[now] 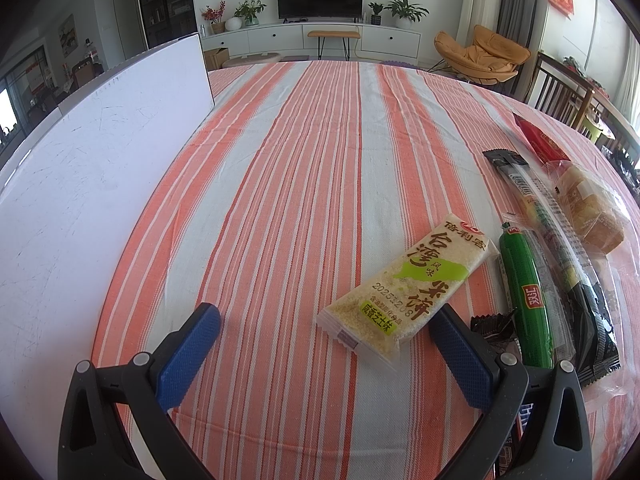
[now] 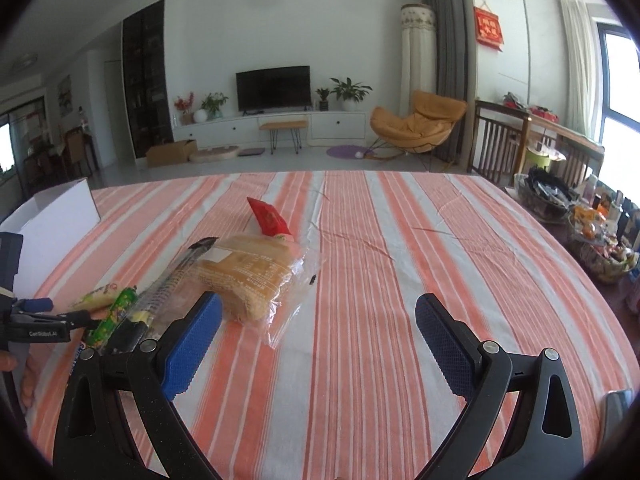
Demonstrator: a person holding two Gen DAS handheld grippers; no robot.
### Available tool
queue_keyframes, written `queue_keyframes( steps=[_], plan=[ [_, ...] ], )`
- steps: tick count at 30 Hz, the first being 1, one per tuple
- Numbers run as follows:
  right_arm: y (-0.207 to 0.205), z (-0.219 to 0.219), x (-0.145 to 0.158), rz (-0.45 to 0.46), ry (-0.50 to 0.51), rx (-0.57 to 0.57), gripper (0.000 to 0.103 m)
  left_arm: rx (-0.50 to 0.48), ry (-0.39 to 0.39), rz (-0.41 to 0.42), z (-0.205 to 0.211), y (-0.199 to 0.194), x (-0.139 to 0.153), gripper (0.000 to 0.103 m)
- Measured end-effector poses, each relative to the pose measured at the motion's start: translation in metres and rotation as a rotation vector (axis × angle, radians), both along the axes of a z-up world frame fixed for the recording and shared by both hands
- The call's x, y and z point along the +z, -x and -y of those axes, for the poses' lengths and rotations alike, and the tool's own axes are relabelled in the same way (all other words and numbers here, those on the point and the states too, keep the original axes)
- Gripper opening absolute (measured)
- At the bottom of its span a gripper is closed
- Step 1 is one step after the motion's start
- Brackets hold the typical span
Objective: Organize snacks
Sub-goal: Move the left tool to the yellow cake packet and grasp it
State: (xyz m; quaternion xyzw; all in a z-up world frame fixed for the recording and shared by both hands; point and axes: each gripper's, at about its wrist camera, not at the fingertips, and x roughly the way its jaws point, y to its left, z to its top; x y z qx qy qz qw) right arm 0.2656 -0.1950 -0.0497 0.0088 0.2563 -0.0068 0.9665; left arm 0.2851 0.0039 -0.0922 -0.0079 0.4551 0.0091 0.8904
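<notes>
Snacks lie on a striped tablecloth [image 1: 304, 160]. A beige rice-cracker packet [image 1: 404, 284] lies just ahead of my open left gripper [image 1: 326, 318], close to its right finger. To the right lie a green sausage [image 1: 524, 300], a long black-and-clear stick packet [image 1: 560, 240], a bagged bread [image 1: 592, 212] and a red packet [image 1: 540, 140]. In the right wrist view the bread [image 2: 248, 276] lies just ahead of the left finger of my open, empty right gripper [image 2: 318, 314]. The red packet [image 2: 270, 218] lies behind it, the green sausage [image 2: 114, 314] to the left.
A white open box [image 1: 92, 184] stands on the table's left; it also shows in the right wrist view [image 2: 60, 216]. The left gripper [image 2: 36, 320] shows at the right wrist view's left edge. Baskets of goods [image 2: 592, 232] sit past the table's right edge. Chairs and a TV stand beyond.
</notes>
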Motion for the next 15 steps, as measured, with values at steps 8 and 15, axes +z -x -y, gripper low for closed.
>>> queue_keyframes(
  steps=[8,15],
  plan=[
    [0.012,-0.01,0.012,0.087,0.035,0.047,0.099,0.0,0.0,0.0,0.0,0.0,0.0,0.103],
    [0.02,-0.019,0.014,0.124,0.064,0.081,0.099,0.0,0.0,0.0,0.0,0.0,0.0,0.103]
  ],
)
